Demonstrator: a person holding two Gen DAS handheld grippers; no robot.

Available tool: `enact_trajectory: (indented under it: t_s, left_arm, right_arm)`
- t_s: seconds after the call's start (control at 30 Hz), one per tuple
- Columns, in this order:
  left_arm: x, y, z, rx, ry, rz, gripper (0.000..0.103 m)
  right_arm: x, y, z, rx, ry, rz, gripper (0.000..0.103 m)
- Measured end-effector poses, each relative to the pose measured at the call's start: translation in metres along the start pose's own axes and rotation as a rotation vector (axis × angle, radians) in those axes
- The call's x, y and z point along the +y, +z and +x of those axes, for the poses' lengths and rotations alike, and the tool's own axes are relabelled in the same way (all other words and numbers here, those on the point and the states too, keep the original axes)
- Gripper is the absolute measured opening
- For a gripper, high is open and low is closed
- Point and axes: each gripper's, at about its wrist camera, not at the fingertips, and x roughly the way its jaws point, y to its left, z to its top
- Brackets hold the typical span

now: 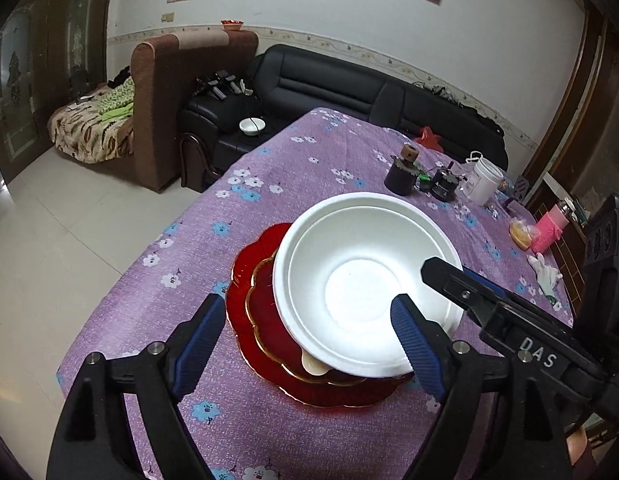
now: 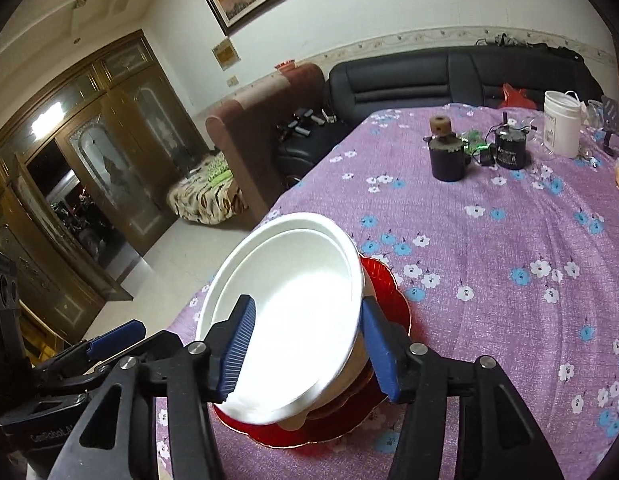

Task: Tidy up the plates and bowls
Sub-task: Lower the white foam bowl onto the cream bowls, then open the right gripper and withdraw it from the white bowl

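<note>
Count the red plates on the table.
2. A large red plate lies on the purple tablecloth; a smaller gold-rimmed red plate sits on it. The white bowl covers much of them, so more may be hidden.

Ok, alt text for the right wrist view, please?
The right hand-held gripper straddles a white foam bowl tilted atop red gold-rimmed scalloped plates, one finger inside and one outside its wall. The stack sits near the edge of a purple floral tablecloth; the left hand-held gripper shows at lower left.
</note>
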Motion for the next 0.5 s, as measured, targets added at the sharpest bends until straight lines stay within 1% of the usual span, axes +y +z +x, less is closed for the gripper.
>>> enact_trajectory:
  t_s: [0.07, 0.2, 0.3, 0.37, 0.43, 0.5]
  left_arm:
    - [-0.001, -0.002, -0.001, -0.014, 0.024, -0.001, 0.085]
    - [-0.002, -0.007, -0.005, -0.050, 0.079, 0.005, 0.085]
    - [-0.001, -0.012, -0.015, -0.102, 0.105, 0.005, 0.085]
    - [-0.001, -0.014, -0.022, -0.136, 0.126, 0.004, 0.087]
    - [0.001, -0.017, -0.025, -0.152, 0.134, -0.001, 0.090]
    - [0.003, -0.018, -0.026, -0.147, 0.133, -0.003, 0.090]
  right_arm:
    - [-0.001, -0.001, -0.004, -0.012, -0.008, -0.004, 0.064]
    - [-0.007, -0.007, -0.012, -0.048, -0.075, -0.009, 0.067]
    - [-0.015, -0.011, -0.019, -0.059, -0.092, 0.014, 0.068]
    - [-0.021, -0.012, -0.022, -0.066, -0.120, 0.029, 0.070]
    - [-0.026, -0.013, -0.019, -0.057, -0.137, 0.041, 0.073]
    - [-0.029, -0.015, -0.009, -0.019, -0.153, 0.039, 0.073]
